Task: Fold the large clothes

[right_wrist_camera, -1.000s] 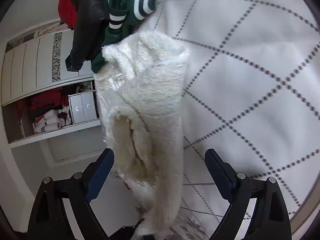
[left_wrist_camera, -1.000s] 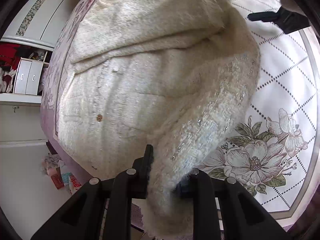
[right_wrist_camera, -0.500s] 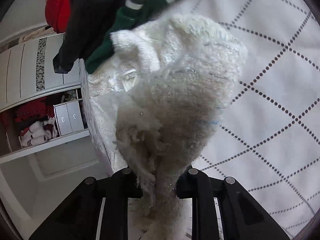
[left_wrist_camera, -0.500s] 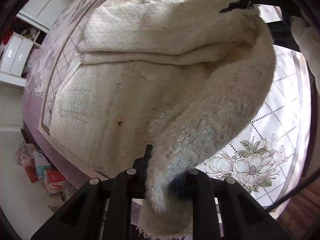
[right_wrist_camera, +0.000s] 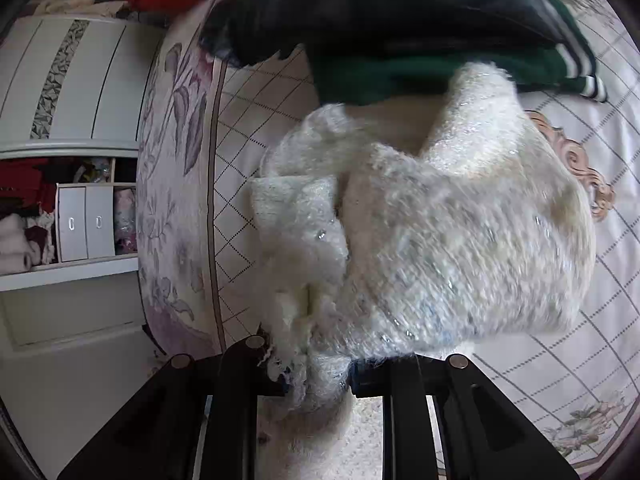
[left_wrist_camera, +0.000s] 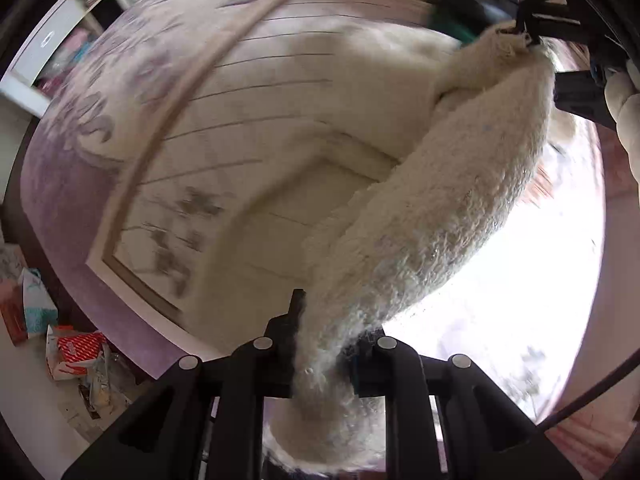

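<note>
Lifted since a second ago, the fuzzy cream sweater (left_wrist_camera: 452, 216) is now hanging stretched between both claws above the quilted bed (right_wrist_camera: 240, 120): left gripper (left_wrist_camera: 324, 364) clenching one end, right gripper (right_wrist_camera: 316, 376), previously spread, now clamping the other.

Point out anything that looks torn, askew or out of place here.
The cream fuzzy garment shows a frayed, ragged edge with loose threads where the right hand-held gripper pinches it. A green striped garment and a dark one lie heaped unfolded on the bed.
</note>
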The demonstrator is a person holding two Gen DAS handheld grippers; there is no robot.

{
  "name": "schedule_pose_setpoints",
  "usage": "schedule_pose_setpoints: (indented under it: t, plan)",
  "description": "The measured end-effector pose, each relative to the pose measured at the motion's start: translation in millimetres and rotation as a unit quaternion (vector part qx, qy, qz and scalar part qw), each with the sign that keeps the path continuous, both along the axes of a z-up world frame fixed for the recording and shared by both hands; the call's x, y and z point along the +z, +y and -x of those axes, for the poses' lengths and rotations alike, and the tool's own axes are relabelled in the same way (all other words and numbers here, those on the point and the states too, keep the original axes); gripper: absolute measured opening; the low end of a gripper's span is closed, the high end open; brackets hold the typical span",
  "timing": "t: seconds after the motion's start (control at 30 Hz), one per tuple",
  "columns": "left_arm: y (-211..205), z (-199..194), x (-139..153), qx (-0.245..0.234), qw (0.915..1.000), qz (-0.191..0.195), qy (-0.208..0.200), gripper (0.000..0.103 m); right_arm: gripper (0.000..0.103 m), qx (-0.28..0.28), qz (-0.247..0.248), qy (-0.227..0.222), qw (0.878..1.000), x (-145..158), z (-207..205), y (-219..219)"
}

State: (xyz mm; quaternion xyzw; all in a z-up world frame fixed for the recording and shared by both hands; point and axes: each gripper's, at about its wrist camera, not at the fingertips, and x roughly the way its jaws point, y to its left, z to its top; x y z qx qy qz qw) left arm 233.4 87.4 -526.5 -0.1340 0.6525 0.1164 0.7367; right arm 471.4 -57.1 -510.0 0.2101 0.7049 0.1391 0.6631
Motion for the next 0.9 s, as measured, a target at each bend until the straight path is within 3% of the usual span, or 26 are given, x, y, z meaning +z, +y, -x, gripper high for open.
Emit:
schedule_pose_setpoints:
  t: [0.1,0.17,0.23,0.3,0.37,0.4,0.43,0.5,0.6,0.67,0.7,0.73,0.77,0.83,0.9]
  plan:
    - [46.9,-3.0,-34.8,0.027,0.9994,0.016,0.013,0.019,0.021,0.033,0.049,0.015,0.998,-34.7,-9.2,62.4]
    - [72.7,-3.0,-63.9,0.037,0.9979,0.046,0.027,0.021,0.024,0.050,0.091,0.027,0.994,-57.4,-12.6,90.8]
    - [93.2,1.4,-81.7,0.057,0.9940,0.088,0.032,0.023,0.043,0.071,0.104,0.040,0.991,-70.6,-14.2,112.9]
    - [111.8,7.7,-87.2,0.079,0.9880,0.130,0.025,0.029,0.071,0.075,0.087,0.041,0.993,-66.6,-13.7,124.1]
    - [127.6,14.9,-82.9,0.098,0.9824,0.159,0.010,0.048,0.076,0.085,0.063,0.033,0.994,-52.4,-9.6,130.9]
    - [135.3,19.4,-78.9,0.110,0.9793,0.170,-0.001,0.067,0.076,0.092,0.049,0.028,0.994,-44.9,-5.9,130.8]
    - [141.9,23.3,-75.8,0.119,0.9766,0.179,-0.011,0.073,0.076,0.096,0.040,0.022,0.994,-37.9,-1.2,128.3]
    - [149.6,26.3,-78.5,0.125,0.9750,0.183,-0.010,0.074,0.075,0.102,0.035,0.011,0.994,-24.8,8.7,120.9]
    - [153.2,21.3,-98.8,0.121,0.9822,0.143,0.017,0.072,0.076,0.111,0.053,0.005,0.992,-21.3,26.8,104.5]
    - [146.7,12.8,-108.4,0.090,0.9859,0.139,0.021,0.071,0.076,0.097,0.055,0.016,0.994,-25.7,36.4,94.0]
    - [141.5,10.1,-108.2,0.075,0.9888,0.128,0.017,0.063,0.076,0.085,0.044,0.025,0.995,-29.3,41.7,83.7]
    - [136.9,9.4,-106.2,0.063,0.9910,0.118,0.010,0.043,0.076,0.074,0.033,0.034,0.996,-33.8,45.2,76.4]
    - [132.2,9.2,-104.5,0.055,0.9922,0.112,0.005,0.035,0.076,0.064,0.029,0.039,0.997,-37.9,48.7,68.5]
    - [128.4,13.7,-96.0,0.053,0.9940,0.096,-0.005,0.025,0.076,0.054,0.029,0.035,0.997,-37.6,51.8,55.2]
    - [130.8,26.5,-83.8,0.074,0.9921,0.100,-0.017,0.024,0.076,0.046,0.030,0.025,0.998,-32.6,54.1,41.9]
